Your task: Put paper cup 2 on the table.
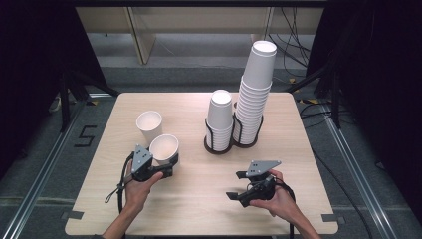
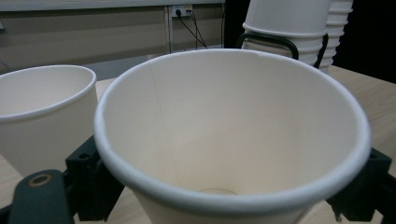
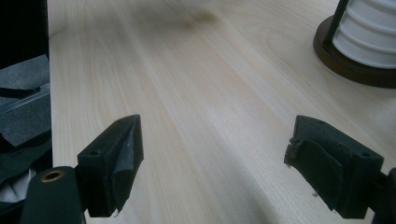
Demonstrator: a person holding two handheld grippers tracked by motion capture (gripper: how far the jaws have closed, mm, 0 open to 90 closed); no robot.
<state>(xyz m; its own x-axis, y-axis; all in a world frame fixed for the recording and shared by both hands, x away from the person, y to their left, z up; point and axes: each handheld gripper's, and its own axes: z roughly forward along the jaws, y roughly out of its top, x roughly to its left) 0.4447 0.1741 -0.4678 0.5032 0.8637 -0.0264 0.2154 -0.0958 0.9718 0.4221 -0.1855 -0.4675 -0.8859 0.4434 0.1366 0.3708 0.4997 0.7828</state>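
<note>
A white paper cup (image 1: 164, 147) sits between the jaws of my left gripper (image 1: 166, 159), which is shut on its lower wall. In the left gripper view, the cup's open mouth (image 2: 224, 140) faces the camera with a black jaw on either side. A second white cup (image 1: 149, 124) stands upright on the table just behind and to the left of the held one, also seen at the left of the left gripper view (image 2: 42, 116). My right gripper (image 1: 235, 184) is open over bare wood at the front right, its fingers (image 3: 116, 163) wide apart with nothing between them.
Two stacks of white cups stand in black wire holders at the table's back centre: a short stack (image 1: 220, 119) and a tall stack (image 1: 256, 89) to its right. The holder's dark base (image 3: 355, 65) shows ahead of my right gripper. The light wooden table (image 1: 199, 199) ends near both hands.
</note>
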